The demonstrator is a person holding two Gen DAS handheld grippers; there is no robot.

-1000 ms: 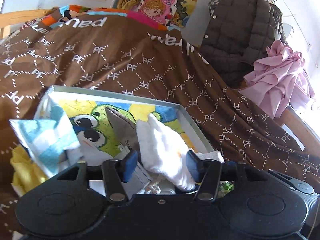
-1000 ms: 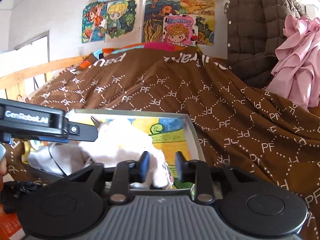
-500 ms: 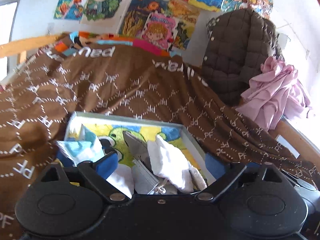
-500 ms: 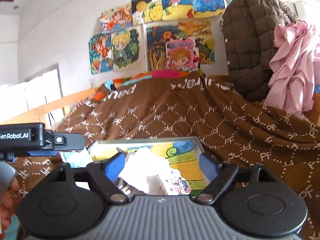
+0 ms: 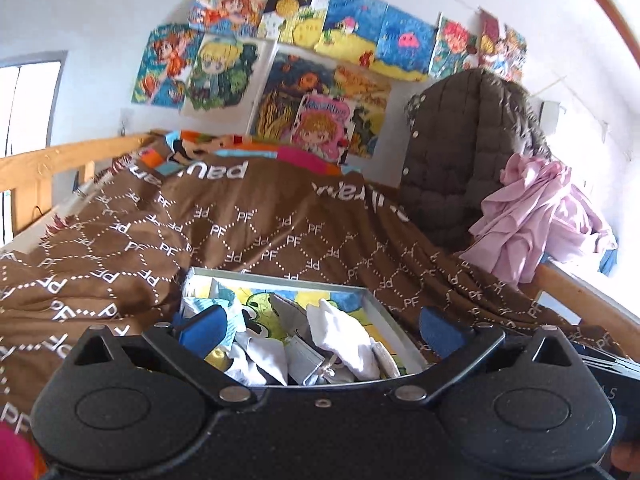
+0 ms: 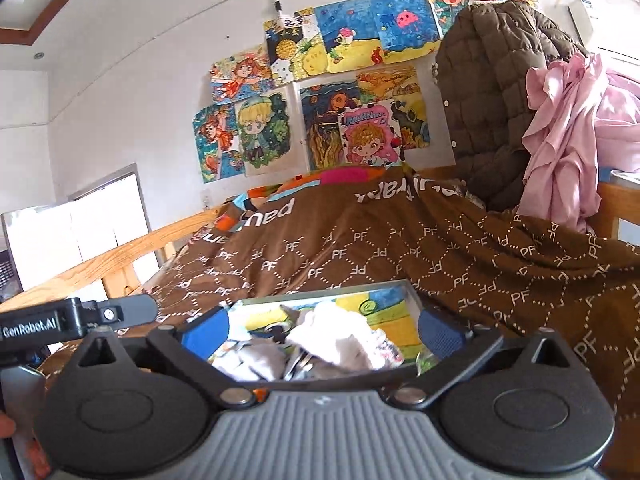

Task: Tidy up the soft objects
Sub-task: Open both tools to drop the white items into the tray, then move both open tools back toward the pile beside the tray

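Note:
A shallow box [image 5: 382, 312] with a cartoon-printed floor lies on the brown bedspread. It holds soft items: a white cloth [image 5: 344, 336], a grey piece [image 5: 292, 316], a blue-and-white cloth [image 5: 204, 306]. My left gripper [image 5: 320, 330] is open and empty, raised above and behind the box. In the right wrist view the same box [image 6: 412, 296] and white cloth [image 6: 332, 336] lie below my right gripper [image 6: 324, 332], which is open and empty. The left gripper's body [image 6: 76, 318] shows at the left edge.
A brown "PF" bedspread [image 5: 240, 232] covers the bed. A brown quilted jacket [image 5: 460, 160] and a pink garment [image 5: 532, 216] hang at the right. A wooden bed rail [image 5: 60, 160] runs along the left. Drawings cover the wall [image 5: 320, 60].
Both grippers let go of the white cloth, opened wide, then rose and drew back from the box. The cloth now rests in the box.

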